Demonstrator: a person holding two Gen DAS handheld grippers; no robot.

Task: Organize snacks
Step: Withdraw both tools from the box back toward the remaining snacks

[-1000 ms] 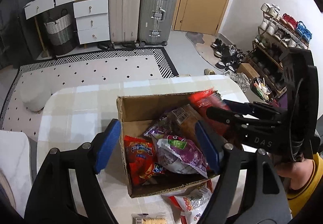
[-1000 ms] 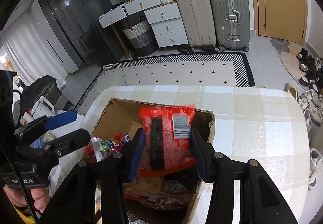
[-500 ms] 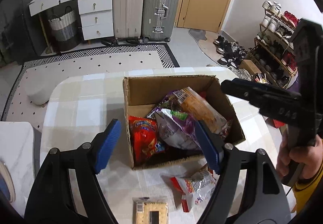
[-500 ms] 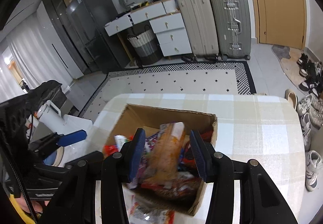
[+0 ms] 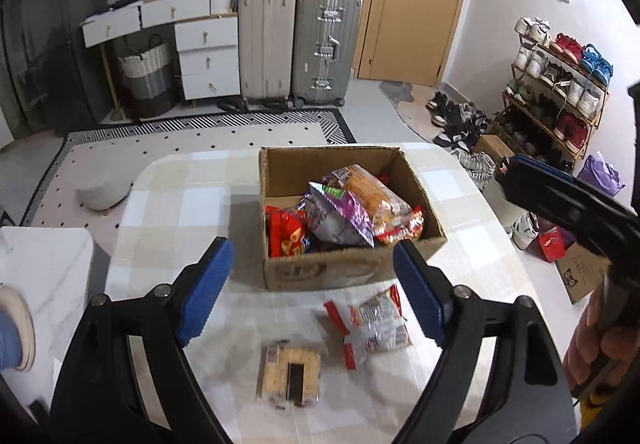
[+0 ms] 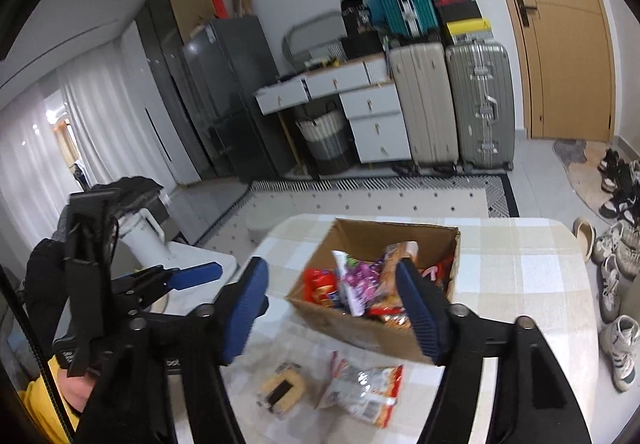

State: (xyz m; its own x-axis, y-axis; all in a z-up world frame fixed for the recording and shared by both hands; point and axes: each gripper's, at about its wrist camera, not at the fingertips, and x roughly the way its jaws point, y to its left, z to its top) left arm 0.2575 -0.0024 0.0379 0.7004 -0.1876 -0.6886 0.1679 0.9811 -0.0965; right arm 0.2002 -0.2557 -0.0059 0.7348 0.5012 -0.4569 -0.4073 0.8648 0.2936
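An open cardboard box [image 5: 344,272] stands on the checked table, filled with snack bags: a purple one [image 5: 340,216], an orange one [image 5: 372,192] and a red one [image 5: 286,236]. In front of it lie a red-and-white packet [image 5: 372,328] and a cracker pack [image 5: 290,372]. My left gripper [image 5: 311,246] hangs above these two, its jaws opening with nothing between them. My right gripper [image 6: 332,264] is back from the box [image 6: 360,332], jaws opening and empty; the packet [image 6: 364,388] and cracker pack [image 6: 282,392] lie below it.
The checked tablecloth [image 5: 180,204] has bare room left of the box. A white side table [image 5: 44,264] adjoins on the left. Beyond the table are a patterned rug [image 5: 180,140], suitcases [image 5: 324,44], white drawers [image 5: 208,60] and a shoe rack [image 5: 560,92] to the right.
The right gripper let go of a red packet over the box and its jaws widened. Both grippers drew back and up from the box, bringing the two loose packs into view.
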